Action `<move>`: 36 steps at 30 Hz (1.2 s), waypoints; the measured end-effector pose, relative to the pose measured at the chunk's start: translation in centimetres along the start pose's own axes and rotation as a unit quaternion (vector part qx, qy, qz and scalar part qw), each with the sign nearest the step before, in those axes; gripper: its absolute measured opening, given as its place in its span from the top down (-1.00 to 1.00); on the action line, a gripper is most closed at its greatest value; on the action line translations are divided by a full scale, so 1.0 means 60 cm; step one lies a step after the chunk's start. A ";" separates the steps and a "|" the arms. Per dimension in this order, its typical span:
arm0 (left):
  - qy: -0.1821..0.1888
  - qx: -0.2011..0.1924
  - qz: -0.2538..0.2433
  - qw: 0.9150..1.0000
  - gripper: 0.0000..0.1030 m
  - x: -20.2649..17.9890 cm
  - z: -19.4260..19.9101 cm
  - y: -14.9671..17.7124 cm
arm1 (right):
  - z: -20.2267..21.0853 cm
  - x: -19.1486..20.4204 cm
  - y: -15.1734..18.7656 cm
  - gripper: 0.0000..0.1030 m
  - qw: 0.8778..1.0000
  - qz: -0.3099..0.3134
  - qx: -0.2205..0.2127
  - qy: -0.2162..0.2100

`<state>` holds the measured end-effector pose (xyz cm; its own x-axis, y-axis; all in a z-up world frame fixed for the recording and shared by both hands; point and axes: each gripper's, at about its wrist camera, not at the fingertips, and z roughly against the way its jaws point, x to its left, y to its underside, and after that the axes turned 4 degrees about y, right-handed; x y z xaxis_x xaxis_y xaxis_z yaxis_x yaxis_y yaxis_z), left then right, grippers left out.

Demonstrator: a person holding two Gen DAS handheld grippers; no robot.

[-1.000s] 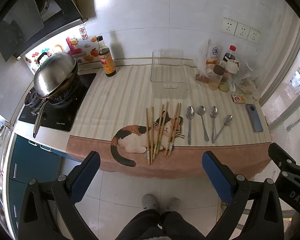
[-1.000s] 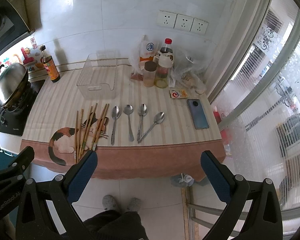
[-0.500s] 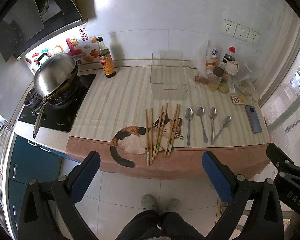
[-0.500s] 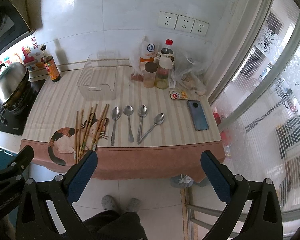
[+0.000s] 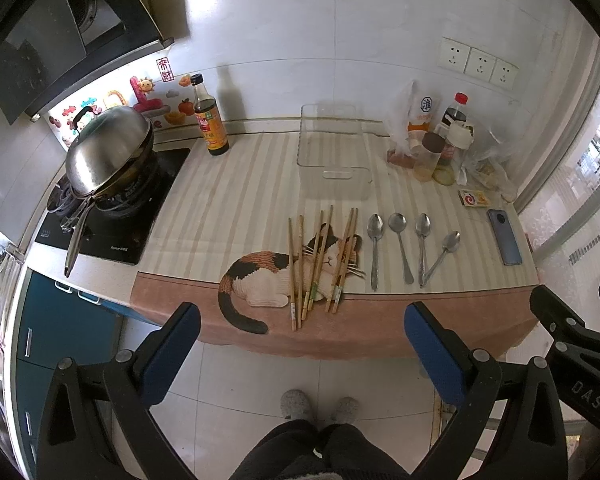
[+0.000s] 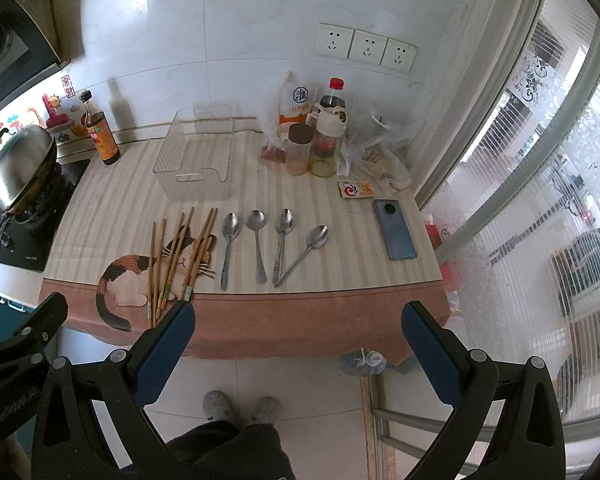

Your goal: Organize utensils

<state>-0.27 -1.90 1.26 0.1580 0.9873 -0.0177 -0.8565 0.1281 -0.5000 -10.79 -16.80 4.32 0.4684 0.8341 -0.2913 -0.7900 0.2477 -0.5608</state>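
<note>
Several wooden chopsticks (image 5: 320,260) (image 6: 180,252) lie side by side on the cat picture of the striped cloth. To their right lie several metal spoons (image 5: 400,246) (image 6: 258,244), bowls toward the wall. Behind them stands an empty clear plastic bin (image 5: 332,152) (image 6: 198,156). My left gripper (image 5: 300,344) is open and hangs well short of the counter's front edge, above the floor. My right gripper (image 6: 298,340) is open too, likewise short of the edge, with nothing between its fingers.
A lidded wok (image 5: 108,152) sits on the stove at left, with a dark sauce bottle (image 5: 211,120) beside it. Jars, bottles and bags (image 6: 320,140) crowd the back right. A phone (image 6: 394,234) and a small packet (image 6: 354,189) lie at right. A person's legs and slippers (image 5: 318,404) show below.
Both grippers have drifted slightly back and up from the counter; the whole scene sits a little lower and smaller in view. Nothing on the counter has moved.
</note>
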 end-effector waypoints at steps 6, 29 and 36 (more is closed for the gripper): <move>0.001 -0.001 0.000 1.000 -1.00 -0.004 0.000 -0.002 | 0.002 0.000 -0.002 -1.00 1.000 -0.001 -0.002 -0.001; -0.061 0.086 0.078 0.991 -0.99 0.150 -0.324 -0.061 | -0.297 0.104 -0.047 -0.10 0.986 -0.062 0.077 -0.133; 0.027 0.230 0.114 0.966 -0.38 0.175 -0.528 -0.036 | -0.449 0.184 -0.032 -0.03 0.978 -0.067 0.164 -0.107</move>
<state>18.78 5.19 -25.26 -0.0454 0.9899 -0.1339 -0.9979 -0.0513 -0.0407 6.54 -21.33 -18.71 0.5097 0.8593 -0.0431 -0.8283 0.4766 -0.2946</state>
